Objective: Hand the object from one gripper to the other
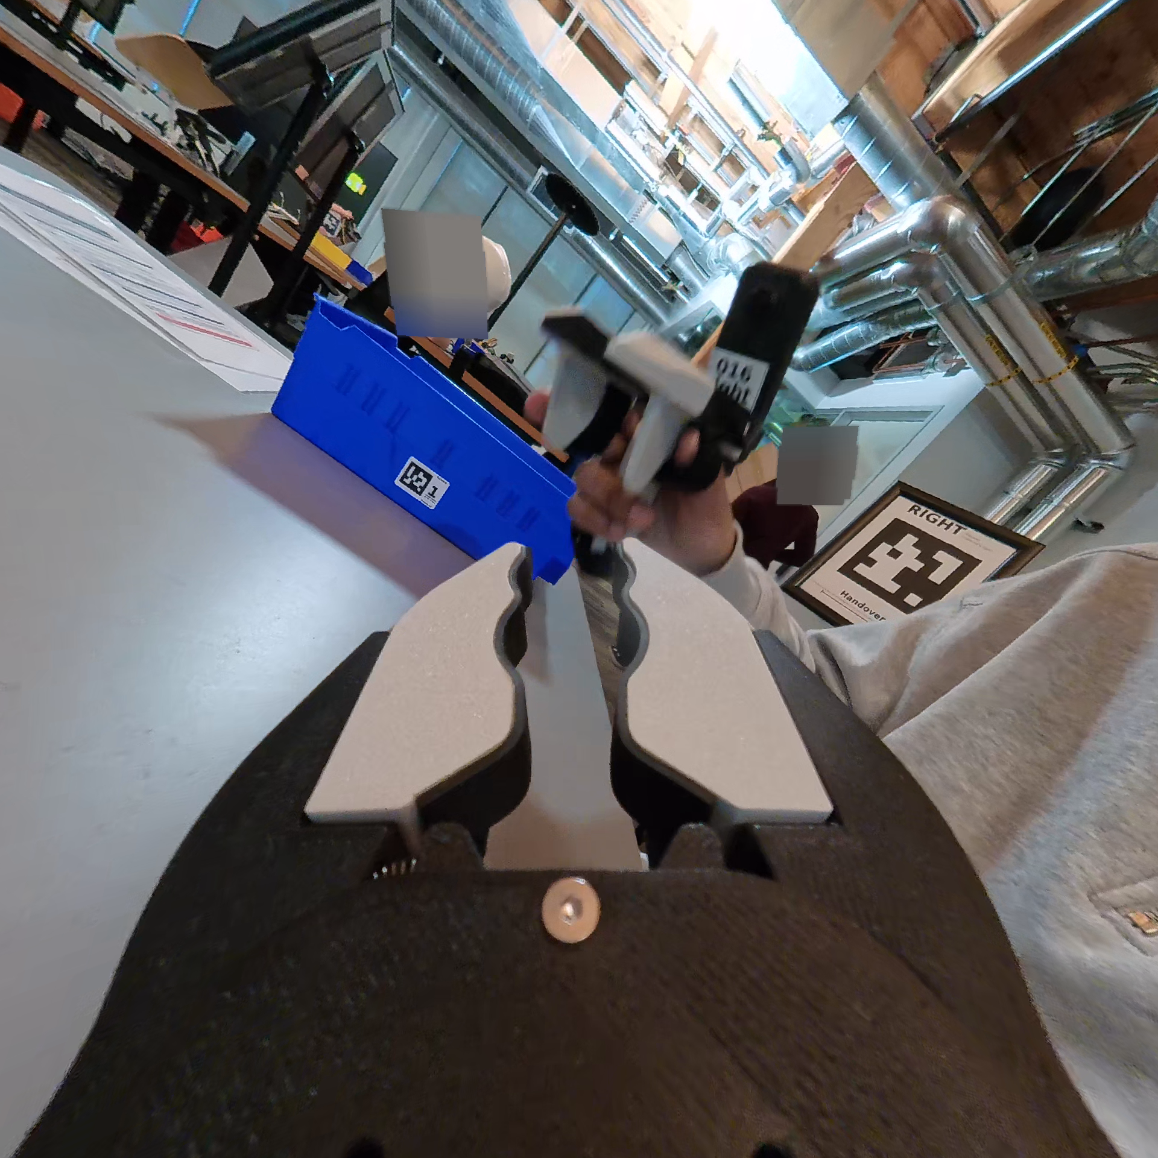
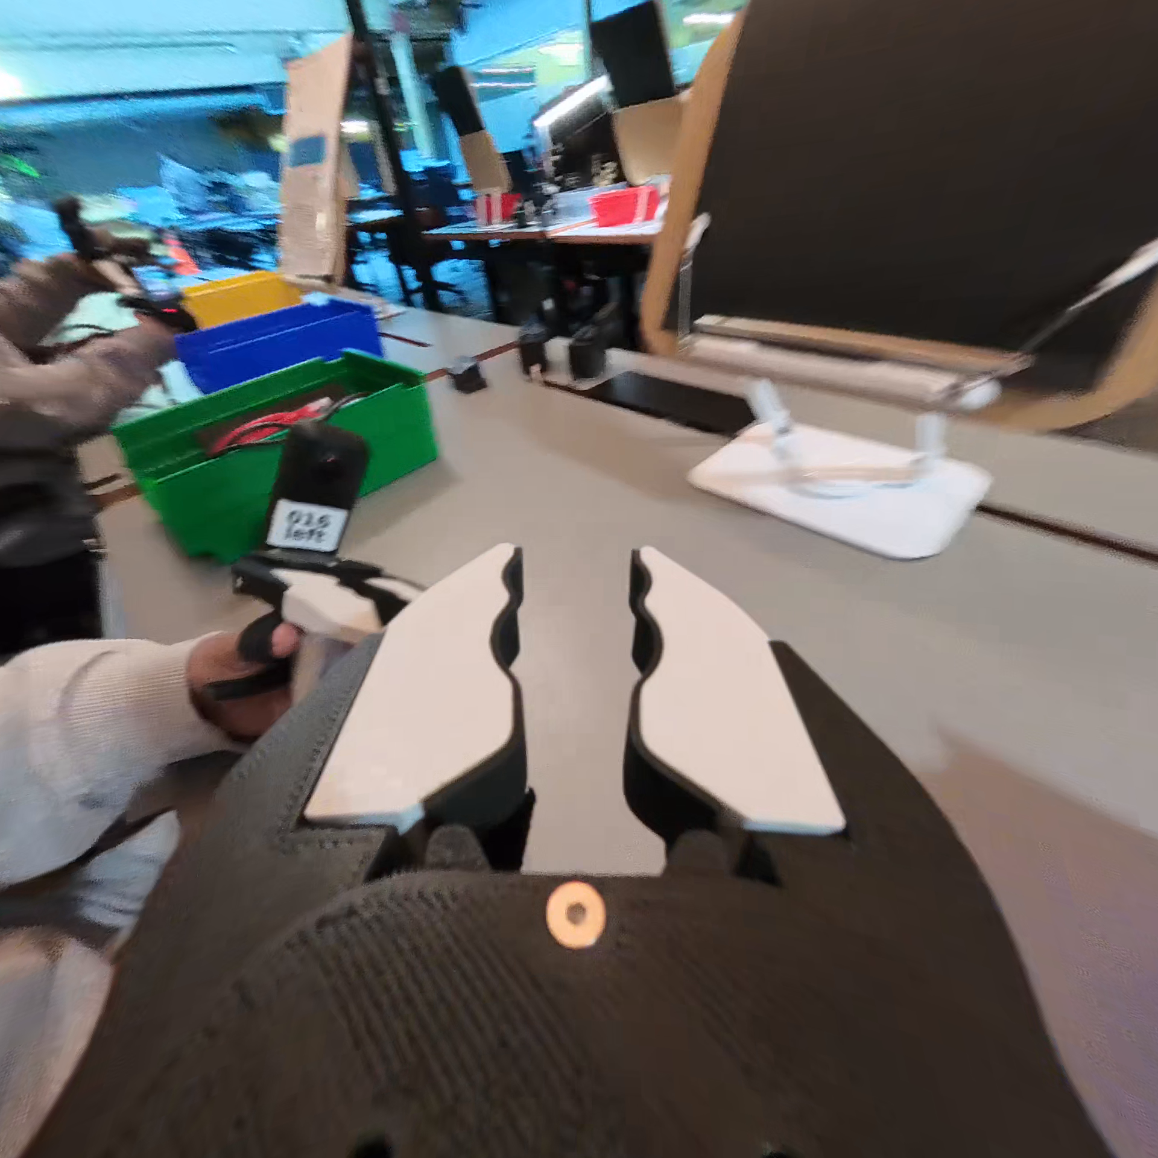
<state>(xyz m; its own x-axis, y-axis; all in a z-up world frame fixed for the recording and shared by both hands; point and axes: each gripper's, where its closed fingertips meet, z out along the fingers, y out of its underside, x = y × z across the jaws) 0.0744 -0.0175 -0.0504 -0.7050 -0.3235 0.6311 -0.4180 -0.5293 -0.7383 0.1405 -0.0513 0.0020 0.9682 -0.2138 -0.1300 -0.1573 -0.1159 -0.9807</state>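
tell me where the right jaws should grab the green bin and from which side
Probably the top rim of the green bin's right end wall, coming down from above, one jaw inside, one outside. It is open-topped with thin upright walls and looks too wide to span. The red cables lie toward its left, so that end seems free.

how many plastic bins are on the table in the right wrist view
3. The green bin is nearest, the blue bin directly behind it, and the yellow bin farthest back. Others may be hidden behind them.
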